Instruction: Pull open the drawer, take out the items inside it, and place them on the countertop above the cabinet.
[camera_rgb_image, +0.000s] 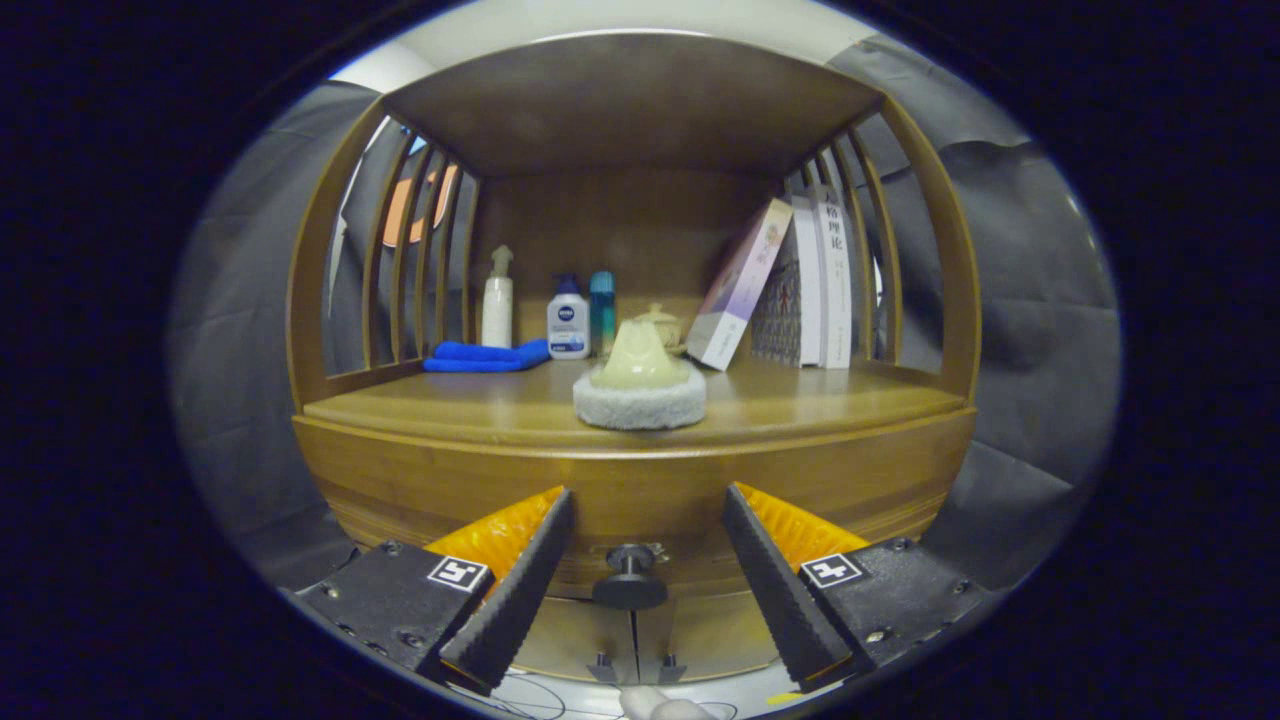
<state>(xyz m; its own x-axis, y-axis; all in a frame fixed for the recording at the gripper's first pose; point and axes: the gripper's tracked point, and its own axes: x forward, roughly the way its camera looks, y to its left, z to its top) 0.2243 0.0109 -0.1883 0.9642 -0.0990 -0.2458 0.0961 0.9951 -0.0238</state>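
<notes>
Right now my gripper (645, 500) stands wide apart, holding nothing — the drawer knob (630, 578) sits between the fingers, the drawer (640, 500) shut flush. Beyond, on the countertop (830, 405), a scrubbing pad (640, 385) already lies — so either the drawer has been emptied and closed, or it waits for pulling.

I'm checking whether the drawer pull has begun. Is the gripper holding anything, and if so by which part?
Nothing is held. The gripper is open, its fingers spread either side of the drawer knob without touching it.
</notes>
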